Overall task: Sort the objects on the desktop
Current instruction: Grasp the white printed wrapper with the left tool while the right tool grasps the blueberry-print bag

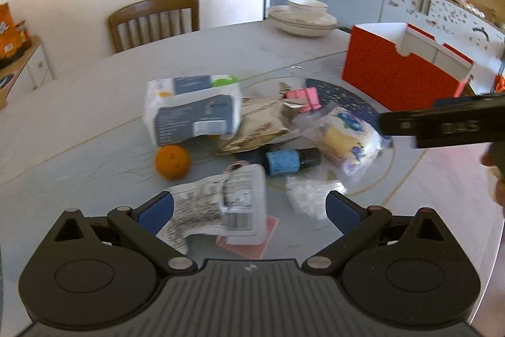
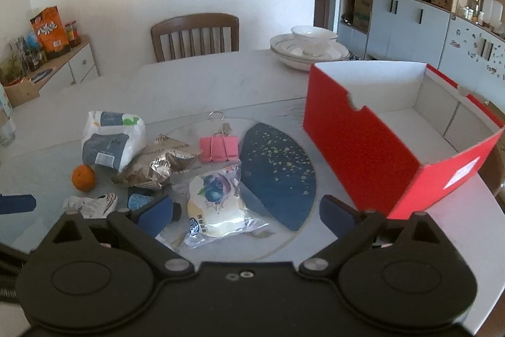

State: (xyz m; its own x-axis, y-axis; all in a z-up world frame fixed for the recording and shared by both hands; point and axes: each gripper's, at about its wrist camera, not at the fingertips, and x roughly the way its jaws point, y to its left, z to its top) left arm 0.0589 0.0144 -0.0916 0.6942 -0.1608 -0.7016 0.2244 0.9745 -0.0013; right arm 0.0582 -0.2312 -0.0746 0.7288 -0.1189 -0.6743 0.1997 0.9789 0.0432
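A pile of items lies mid-table: a white and grey pouch (image 1: 192, 109), a crumpled foil bag (image 1: 252, 128), an orange (image 1: 173, 161), a pink binder clip (image 1: 304, 98), a blue-labelled bottle (image 1: 290, 160), a clear-bagged pastry (image 1: 345, 138) and a white printed packet (image 1: 221, 204). My left gripper (image 1: 249, 210) is open, its jaws either side of the white packet. My right gripper (image 2: 246, 210) is open above the bagged pastry (image 2: 216, 201). An open red box (image 2: 378, 147) stands to the right. The right gripper's body shows in the left wrist view (image 1: 442, 122).
Stacked white bowls and plates (image 2: 309, 49) sit at the table's far edge, with a wooden chair (image 2: 195, 35) behind. A dark blue speckled mat (image 2: 277, 172) lies between the pile and the box. A small red card (image 1: 249, 245) lies under the white packet.
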